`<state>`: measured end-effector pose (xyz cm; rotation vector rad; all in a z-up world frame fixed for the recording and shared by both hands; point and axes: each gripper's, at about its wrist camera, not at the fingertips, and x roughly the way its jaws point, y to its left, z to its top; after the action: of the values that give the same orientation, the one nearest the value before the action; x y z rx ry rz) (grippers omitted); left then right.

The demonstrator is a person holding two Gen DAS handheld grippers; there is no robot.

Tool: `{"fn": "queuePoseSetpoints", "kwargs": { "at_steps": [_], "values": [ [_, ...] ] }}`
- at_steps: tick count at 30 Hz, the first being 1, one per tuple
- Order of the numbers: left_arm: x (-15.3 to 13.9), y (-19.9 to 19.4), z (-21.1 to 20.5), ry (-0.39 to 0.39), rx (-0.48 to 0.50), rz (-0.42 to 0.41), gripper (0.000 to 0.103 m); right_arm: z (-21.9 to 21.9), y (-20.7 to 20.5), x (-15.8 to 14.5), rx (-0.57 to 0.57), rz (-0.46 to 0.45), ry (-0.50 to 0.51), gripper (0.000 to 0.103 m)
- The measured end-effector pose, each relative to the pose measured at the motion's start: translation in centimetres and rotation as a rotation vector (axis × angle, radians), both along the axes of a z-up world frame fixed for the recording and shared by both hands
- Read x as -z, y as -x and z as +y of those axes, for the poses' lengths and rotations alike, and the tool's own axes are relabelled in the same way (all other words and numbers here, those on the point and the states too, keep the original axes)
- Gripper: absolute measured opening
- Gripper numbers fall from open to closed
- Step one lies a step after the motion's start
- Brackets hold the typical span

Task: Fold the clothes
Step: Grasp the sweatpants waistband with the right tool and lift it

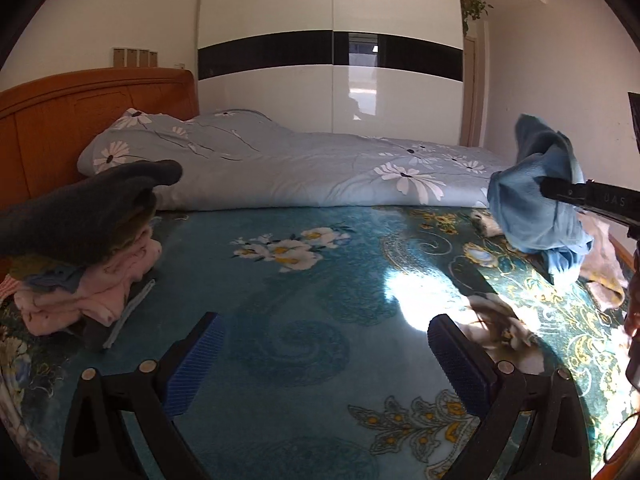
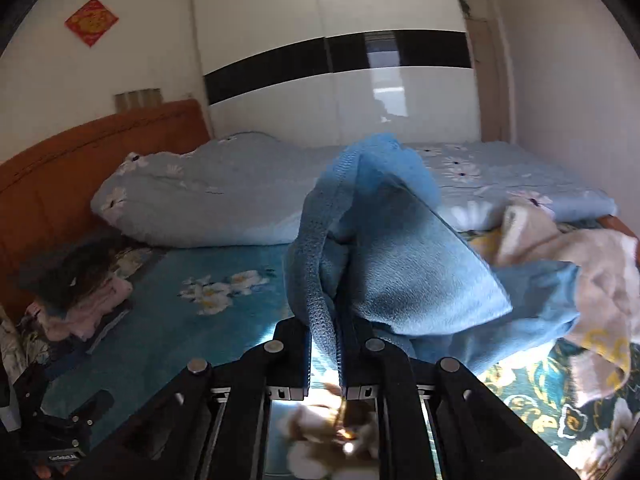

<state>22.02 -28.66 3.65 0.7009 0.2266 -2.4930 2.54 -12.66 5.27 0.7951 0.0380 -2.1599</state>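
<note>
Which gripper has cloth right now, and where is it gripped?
The right gripper pinches the blue garment by its ribbed edge band; the left gripper is open, holding nothing.

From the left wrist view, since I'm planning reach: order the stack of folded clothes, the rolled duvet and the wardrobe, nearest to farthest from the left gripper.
Measured from the left gripper, which is open over the blanket:
1. Stack of folded clothes, on its left, close by on the bed.
2. Rolled duvet, ahead, lying across the bed.
3. Wardrobe, against the far wall behind the duvet.
</note>
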Motion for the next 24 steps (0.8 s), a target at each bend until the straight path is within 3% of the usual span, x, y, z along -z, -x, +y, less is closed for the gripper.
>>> {"fn": "queuePoseSetpoints", "kwargs": {
  "at_steps": [4, 8, 12, 15, 19, 21, 24],
  "values": [
    [-0.4, -4.6, -3.3, 0.041, -0.123, -0.008, 0.103, -8.8, -3.9, -1.6, -0.240, 0.058, 0.003, 0.010],
    [-0.4, -8.3, -5.7, 0.081, -0.225, -0.035, 0.103, -15.3, -8.0, 0.9, -0.389, -0.009, -0.012, 0.010],
    [0.2, -9.7, -7.2, 0.050, -0.256, -0.041, 0.103, -18.9, -10.6, 2.8, -0.486, -0.032, -0.072, 0.012],
    [0.8, -9.6, -7.5, 0.019, -0.245, -0.038, 0.103, -19.3, -11.5, 3.9, -0.512, 0.000, -0.132, 0.015],
    [1.1, -8.2, -7.4, -0.007, -0.206, -0.033, 0.103, -15.7, -9.6, 3.8, -0.529, -0.031, -0.097, 0.051],
    [1.5, -7.2, -7.2, -0.020, -0.179, -0.035, 0.103, -13.1, -8.3, 3.4, -0.521, -0.031, -0.059, 0.055],
    [2.4, -5.2, -7.3, -0.053, -0.150, -0.043, 0.103, -9.2, -4.8, 3.1, -0.407, -0.010, -0.056, 0.060]
  ]
}}
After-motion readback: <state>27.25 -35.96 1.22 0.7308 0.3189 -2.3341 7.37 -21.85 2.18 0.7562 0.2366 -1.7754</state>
